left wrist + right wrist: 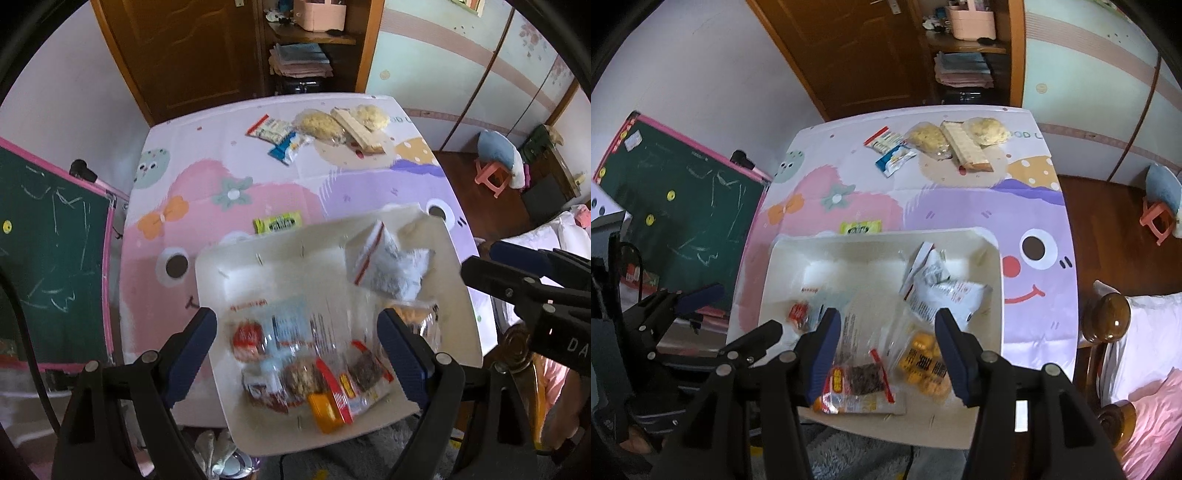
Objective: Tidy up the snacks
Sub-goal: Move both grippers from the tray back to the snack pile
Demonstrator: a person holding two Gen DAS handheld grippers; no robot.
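Hovering over a white tray [991,295] at the near edge of a cartoon-printed table [960,206], both claws are spread wide and hold nothing. The tray already carries several snack packets. One small green packet [860,227] lies flat on the table, touching or just beyond the tray's far rim; which of the two is hard to tell.

From the right claw [886,354] the green packet sits at about 12 o'clock, slightly toward 11, beyond the tray. From the left claw [297,354] it is also near 12 o'clock. Its long axis runs 9 to 3 o'clock, crosswise to both claws, so the fingers would close across its short side.

A cluster of snacks [938,144] remains at the far edge, around 12 to 1 o'clock, well apart from both claws. Neither claw looks clearly nearer.
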